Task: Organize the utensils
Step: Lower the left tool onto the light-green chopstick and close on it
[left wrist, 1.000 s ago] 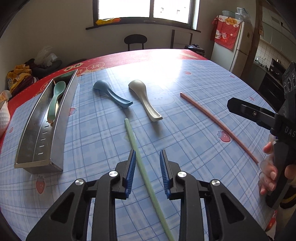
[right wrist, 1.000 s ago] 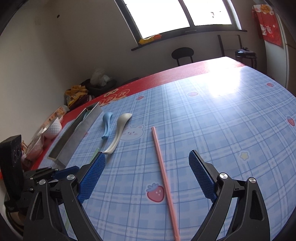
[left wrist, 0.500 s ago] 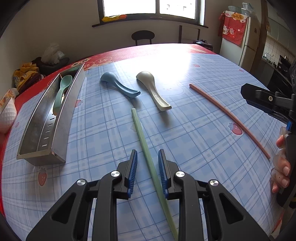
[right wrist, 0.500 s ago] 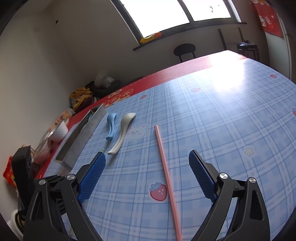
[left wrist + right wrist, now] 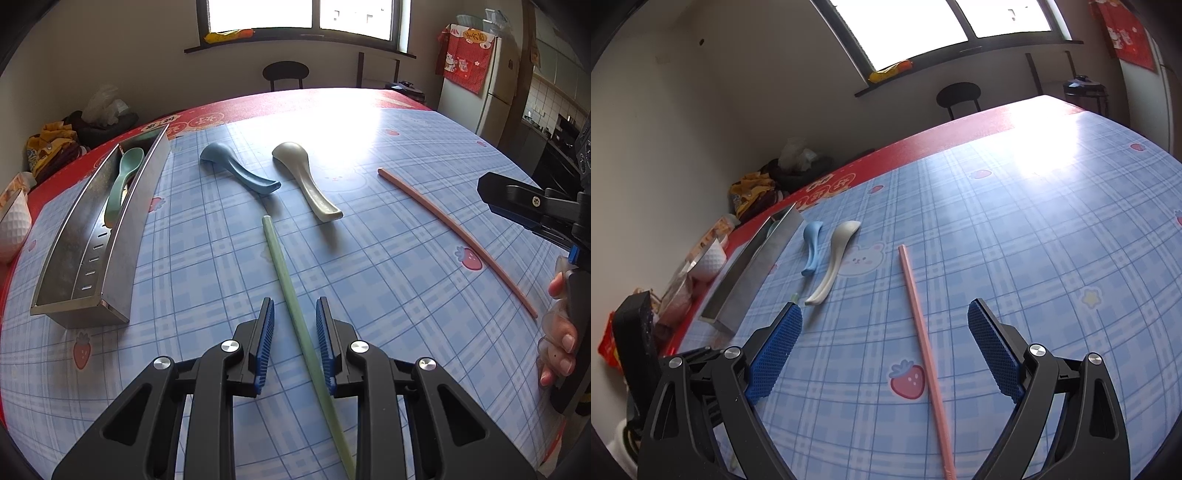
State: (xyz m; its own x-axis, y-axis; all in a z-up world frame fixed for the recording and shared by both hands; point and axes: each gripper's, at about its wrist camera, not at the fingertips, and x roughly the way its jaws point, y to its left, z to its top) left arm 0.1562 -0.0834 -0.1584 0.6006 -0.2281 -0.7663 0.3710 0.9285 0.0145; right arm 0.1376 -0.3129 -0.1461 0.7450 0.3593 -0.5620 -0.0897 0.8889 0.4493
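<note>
A green chopstick (image 5: 284, 273) lies on the blue checked table and runs between the fingers of my left gripper (image 5: 294, 314), which is open with a narrow gap and not touching it. A blue spoon (image 5: 236, 170) and a grey spoon (image 5: 306, 177) lie beyond it. A green spoon (image 5: 123, 181) lies in the steel tray (image 5: 122, 236) at the left. A pink chopstick (image 5: 454, 232) lies to the right. My right gripper (image 5: 884, 317) is wide open above the pink chopstick (image 5: 919, 332). The blue spoon (image 5: 812, 247), grey spoon (image 5: 834, 258) and tray (image 5: 753, 273) show at its left.
A white dimpled bowl (image 5: 13, 229) and snack packets (image 5: 51, 147) sit past the table's left edge. A black stool (image 5: 285, 72) stands behind the table and a fridge (image 5: 491, 81) at the back right. The table's red border (image 5: 923, 147) runs along the far side.
My left gripper has moved back and up along the green chopstick, and its jaws have narrowed a little. My right gripper has risen slightly and stays wide open.
</note>
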